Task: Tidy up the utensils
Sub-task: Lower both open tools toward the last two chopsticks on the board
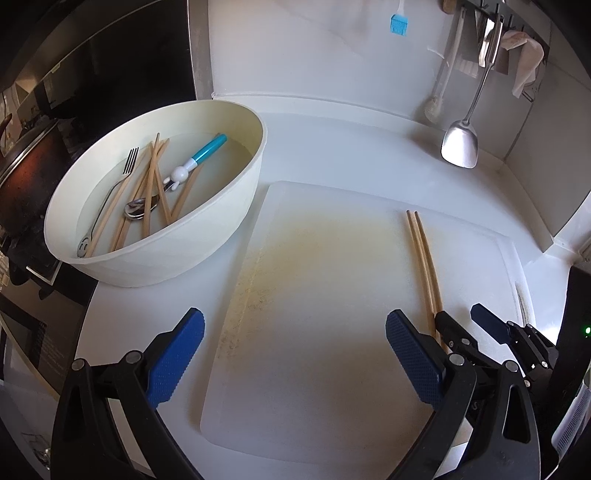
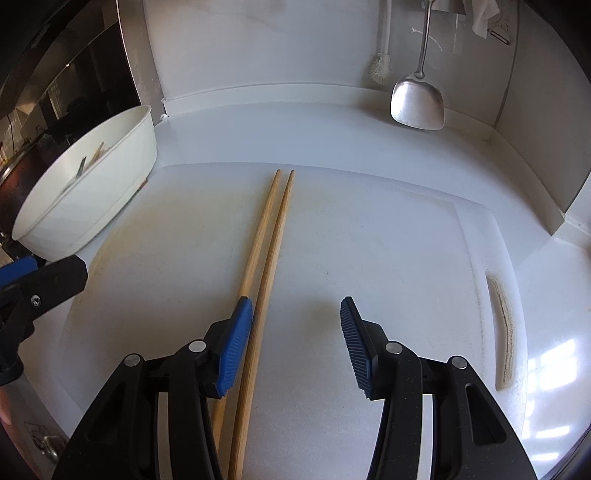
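Observation:
Two wooden chopsticks (image 1: 424, 258) (image 2: 273, 236) lie side by side on the white cutting board (image 1: 314, 295) (image 2: 369, 240). My right gripper (image 2: 295, 347) (image 1: 461, 314) is low over their near ends and open. One stick lies just inside its left pad, and the other runs under that finger. Neither pad presses on a stick. My left gripper (image 1: 295, 354) hovers wide open over the board's near left part with nothing between its fingers. The cream bowl (image 1: 255, 147) (image 2: 92, 206) at the left holds a fork (image 1: 122, 177), a spoon (image 1: 138, 208), a blue-handled utensil (image 1: 201, 155) and several chopsticks (image 1: 147, 192).
A metal spatula (image 1: 460, 144) (image 2: 417, 103) and a white brush (image 1: 436, 107) hang against the back wall, with a blue silicone brush (image 1: 399, 24) and a cloth (image 1: 528, 59) higher up. A dark stove with a pot (image 1: 26, 177) lies left of the bowl. White walls close the right corner.

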{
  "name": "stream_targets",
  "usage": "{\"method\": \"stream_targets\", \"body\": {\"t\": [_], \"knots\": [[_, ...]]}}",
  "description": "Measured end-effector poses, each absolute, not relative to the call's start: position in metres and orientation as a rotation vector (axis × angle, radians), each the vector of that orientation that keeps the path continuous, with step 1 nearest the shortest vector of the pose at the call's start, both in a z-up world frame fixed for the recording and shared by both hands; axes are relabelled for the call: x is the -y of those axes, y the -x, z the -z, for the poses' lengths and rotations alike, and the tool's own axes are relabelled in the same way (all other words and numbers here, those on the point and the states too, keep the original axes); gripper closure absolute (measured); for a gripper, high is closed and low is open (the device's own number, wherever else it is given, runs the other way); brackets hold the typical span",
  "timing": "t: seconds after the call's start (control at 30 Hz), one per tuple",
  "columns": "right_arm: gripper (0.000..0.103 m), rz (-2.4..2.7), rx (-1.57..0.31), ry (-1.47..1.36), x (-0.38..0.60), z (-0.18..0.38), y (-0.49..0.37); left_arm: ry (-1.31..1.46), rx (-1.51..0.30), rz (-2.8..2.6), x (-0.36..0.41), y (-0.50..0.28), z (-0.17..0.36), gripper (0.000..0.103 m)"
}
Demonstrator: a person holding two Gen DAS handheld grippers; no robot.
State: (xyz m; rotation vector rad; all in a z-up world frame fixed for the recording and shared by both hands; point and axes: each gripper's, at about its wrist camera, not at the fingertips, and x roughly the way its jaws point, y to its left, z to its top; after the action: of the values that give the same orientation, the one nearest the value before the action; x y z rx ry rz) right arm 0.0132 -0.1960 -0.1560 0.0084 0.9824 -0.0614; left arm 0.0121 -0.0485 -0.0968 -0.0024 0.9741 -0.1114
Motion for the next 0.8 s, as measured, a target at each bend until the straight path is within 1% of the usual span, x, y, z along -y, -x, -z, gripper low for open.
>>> {"method": "stream_targets", "body": {"t": [0.1, 0.13, 0.17, 0.27, 0.43, 0.8], "knots": [[0.057, 0.064, -0.971, -0.001, 0.194, 0.156, -0.012, 0.001, -0.978, 0.113, 0.050, -0.013, 0.098, 0.006], [0.059, 0.069, -0.969, -0.007, 0.196, 0.156, -0.011, 0.000, -0.979, 0.112, 0.051, -0.013, 0.098, 0.006], [0.064, 0.076, -0.966, -0.009, 0.198, 0.156, -0.010, -0.001, -0.981, 0.113, 0.051, -0.013, 0.098, 0.006], [0.071, 0.102, -0.961, -0.015, 0.207, 0.156, -0.008, -0.001, -0.980, 0.116, 0.053, -0.013, 0.099, 0.006], [0.073, 0.146, -0.959, -0.027, 0.225, 0.155, -0.006, -0.009, -0.983, 0.133, 0.062, -0.012, 0.102, 0.006], [0.073, 0.193, -0.954, -0.050, 0.250, 0.155, 0.004, -0.016, -0.979, 0.189, 0.085, -0.015, 0.106, 0.006]]}}
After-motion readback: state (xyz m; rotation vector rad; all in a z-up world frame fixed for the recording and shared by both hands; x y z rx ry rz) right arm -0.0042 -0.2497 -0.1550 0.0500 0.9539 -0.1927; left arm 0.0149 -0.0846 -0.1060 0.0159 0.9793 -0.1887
